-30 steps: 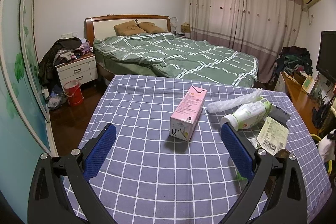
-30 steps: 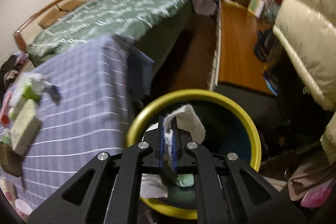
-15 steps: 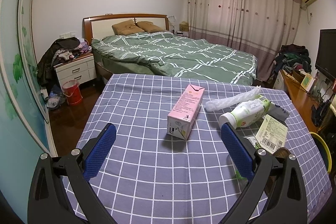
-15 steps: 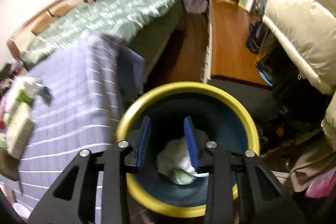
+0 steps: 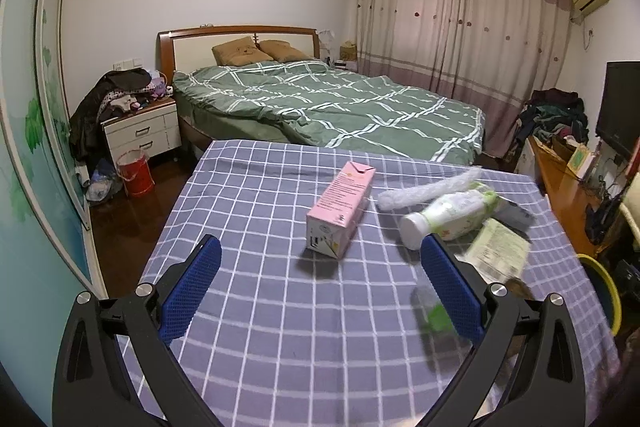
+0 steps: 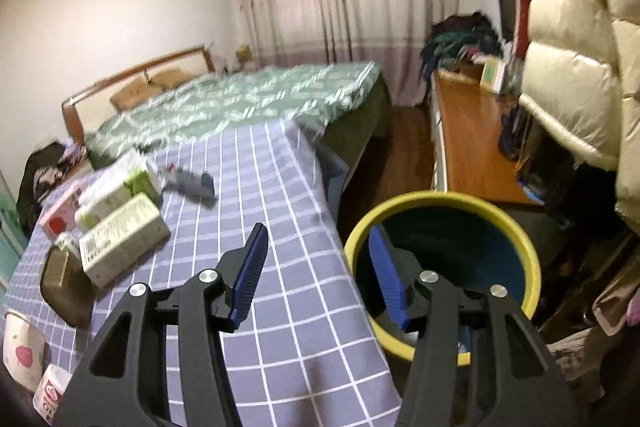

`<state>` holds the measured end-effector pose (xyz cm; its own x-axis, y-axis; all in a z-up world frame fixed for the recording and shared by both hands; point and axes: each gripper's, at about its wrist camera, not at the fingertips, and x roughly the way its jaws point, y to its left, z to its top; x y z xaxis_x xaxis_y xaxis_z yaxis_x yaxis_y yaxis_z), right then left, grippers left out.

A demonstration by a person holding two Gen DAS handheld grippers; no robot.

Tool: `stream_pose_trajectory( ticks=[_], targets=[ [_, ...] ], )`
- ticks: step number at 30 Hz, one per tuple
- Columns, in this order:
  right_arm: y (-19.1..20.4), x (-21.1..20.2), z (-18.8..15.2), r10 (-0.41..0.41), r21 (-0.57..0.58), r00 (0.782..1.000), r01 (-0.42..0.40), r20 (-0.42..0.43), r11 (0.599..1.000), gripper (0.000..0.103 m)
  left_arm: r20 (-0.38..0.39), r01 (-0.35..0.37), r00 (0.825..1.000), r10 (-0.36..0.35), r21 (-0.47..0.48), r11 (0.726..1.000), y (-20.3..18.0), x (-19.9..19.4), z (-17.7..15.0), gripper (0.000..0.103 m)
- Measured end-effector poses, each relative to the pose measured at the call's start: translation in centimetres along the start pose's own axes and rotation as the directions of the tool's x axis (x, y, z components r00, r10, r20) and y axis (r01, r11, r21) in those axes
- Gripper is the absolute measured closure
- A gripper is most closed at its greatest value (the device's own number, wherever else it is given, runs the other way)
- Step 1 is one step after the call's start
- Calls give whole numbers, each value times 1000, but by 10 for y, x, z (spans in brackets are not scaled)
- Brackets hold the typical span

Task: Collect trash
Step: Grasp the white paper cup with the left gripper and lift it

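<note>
Right gripper (image 6: 318, 267) jaws just opened, nothing held; bin (image 6: 440, 201) seen at 3 o'clock. Left gripper (image 5: 320, 281) held wide, empty, carton (image 5: 340, 211) at 12 o'clock.

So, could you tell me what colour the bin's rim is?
Yellow; the bin's rim shows best in the right wrist view.

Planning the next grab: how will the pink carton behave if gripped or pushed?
The pink carton lies on its side on the checked cloth, so it probably slides rather than rolls. Its flat faces look easy to pinch. If empty, it is likely light and may dent.
</note>
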<state>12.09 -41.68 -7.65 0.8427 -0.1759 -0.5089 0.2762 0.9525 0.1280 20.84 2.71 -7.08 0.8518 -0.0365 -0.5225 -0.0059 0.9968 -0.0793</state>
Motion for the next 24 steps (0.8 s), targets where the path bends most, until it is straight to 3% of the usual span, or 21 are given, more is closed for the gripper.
stream_pose_trajectory(
  ticks=[4,7,12,18,24],
  targets=[
    [-1,-1,0,-1,5,1000,1,5,1000,52,-59,29,998,-28,8,1000,-8,-33,-15,5],
    [-2,1,0,2,10,1000,-2,-1,1000,51,-153,102,983,-101,-2,995,-18,-51,-35,5],
    [-2,0,-1,8,10,1000,-8,4,1000,50,-341,166,926,-160,-10,986,-41,-49,-70,5],
    [5,-2,-2,7,-21,1000,-7,12,1000,49,-449,163,879,-161,-36,986,-57,-29,-88,5],
    [1,2,0,30,12,1000,-30,-9,999,48,-489,137,861,-141,-44,990,-67,-13,-91,5]
  ],
)
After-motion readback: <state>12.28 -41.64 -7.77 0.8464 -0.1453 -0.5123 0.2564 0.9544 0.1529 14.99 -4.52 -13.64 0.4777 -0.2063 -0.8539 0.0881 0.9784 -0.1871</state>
